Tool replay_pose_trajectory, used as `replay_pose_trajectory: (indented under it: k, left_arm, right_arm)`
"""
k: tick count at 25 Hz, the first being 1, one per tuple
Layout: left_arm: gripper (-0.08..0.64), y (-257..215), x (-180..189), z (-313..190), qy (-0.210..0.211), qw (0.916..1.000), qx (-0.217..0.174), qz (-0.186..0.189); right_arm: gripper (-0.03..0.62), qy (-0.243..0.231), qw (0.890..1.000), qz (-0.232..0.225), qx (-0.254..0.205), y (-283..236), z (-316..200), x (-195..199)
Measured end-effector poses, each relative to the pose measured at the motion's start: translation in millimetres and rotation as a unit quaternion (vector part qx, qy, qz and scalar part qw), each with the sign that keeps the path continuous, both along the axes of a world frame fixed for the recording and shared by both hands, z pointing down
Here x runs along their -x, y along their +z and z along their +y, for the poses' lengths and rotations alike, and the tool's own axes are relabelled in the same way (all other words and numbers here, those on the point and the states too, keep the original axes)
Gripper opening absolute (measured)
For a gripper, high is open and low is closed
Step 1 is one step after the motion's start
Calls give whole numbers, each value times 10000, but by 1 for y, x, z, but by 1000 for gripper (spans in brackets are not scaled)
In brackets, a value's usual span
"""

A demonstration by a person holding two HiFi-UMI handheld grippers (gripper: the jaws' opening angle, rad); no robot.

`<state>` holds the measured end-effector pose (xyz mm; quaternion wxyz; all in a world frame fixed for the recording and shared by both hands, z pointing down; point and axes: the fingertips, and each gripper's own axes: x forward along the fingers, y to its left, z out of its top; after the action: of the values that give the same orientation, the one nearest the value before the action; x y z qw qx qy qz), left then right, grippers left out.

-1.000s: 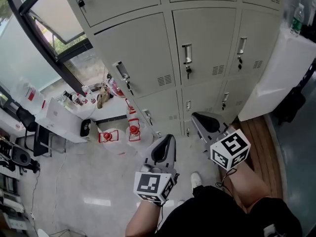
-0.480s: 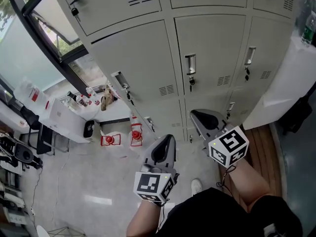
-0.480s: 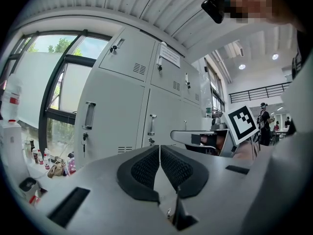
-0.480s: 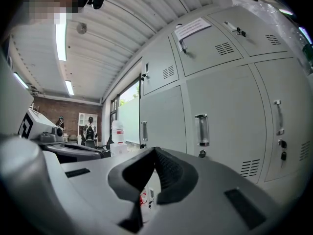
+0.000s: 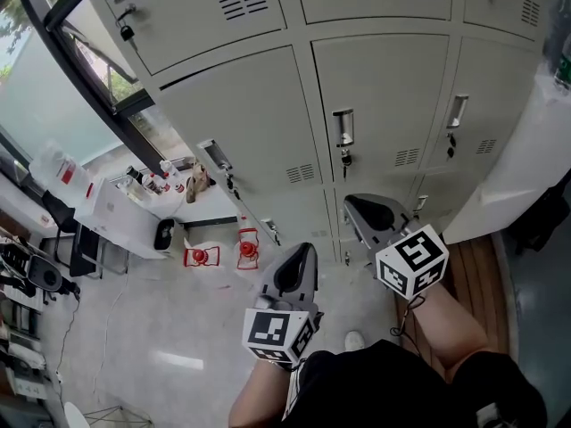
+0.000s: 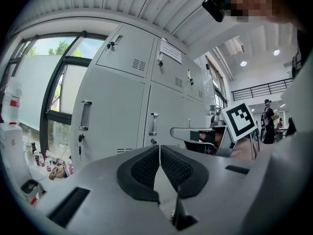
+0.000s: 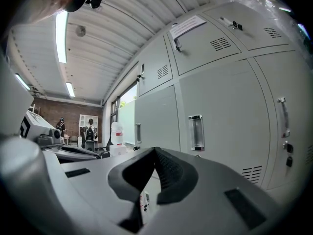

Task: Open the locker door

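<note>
Bank of grey lockers [image 5: 268,105], every door in sight closed flush.

- Middle locker door [image 5: 384,96]: upright handle [image 5: 343,127] at its left edge, a key [image 5: 344,159] hanging from the lock just under it. The right gripper view shows the same handle ahead and slightly right of the jaws.
- Right gripper [image 5: 351,204]: jaws pressed together, nothing between them. It is held level, nose toward the lockers, clear of the door and below the handle in the head view. Marker cube [image 5: 411,261] sits at its rear.
- Left gripper [image 5: 302,249]: pads meet at the tip in its own view, nothing held. It is beside the right one and further from the lockers, touching nothing. Its cube [image 5: 278,335] is nearest the person.
- Neighbouring left door [image 5: 241,114] has its own handle [image 5: 214,154] with a key below (closed too).
- Left of the lockers: a tall window [image 5: 62,78], a white worktop [image 5: 111,217] with small bottles on it, and two red-and-white items [image 5: 198,254] on the pale floor [image 5: 178,328].
</note>
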<state>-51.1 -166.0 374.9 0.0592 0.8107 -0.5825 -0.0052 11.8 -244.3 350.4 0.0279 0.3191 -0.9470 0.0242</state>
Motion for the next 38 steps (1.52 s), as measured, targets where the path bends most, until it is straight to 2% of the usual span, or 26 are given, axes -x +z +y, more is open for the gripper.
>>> replay_pose_trajectory:
  k: [11,13,19,27,33,38]
  left_arm:
    - [21,-3,9,-18,20,10000,-57,34]
    - [21,-1,12,-24,91,9999,-40,55]
    - [21,3,27,-48,404,9992,16,57]
    - [21,3,50,-83,968,9952,105,28]
    - [22,2,59,-99,1343,9909,88,21]
    - [21,5,62,-106,1565,9876,104,53]
  right_arm:
    - [54,248,9996,131,-42,4,-32,7]
    - [96,335,9993,165,-16,6,-39,9]
    - [128,775,9967,231,-8,7,-72,19]
    - [184,1802,9827,420,-92,6,-122,25]
    - [234,2257,9729,501,-96,6,-142,26]
    - [245,2523,9649,706,-181,6,-153,28]
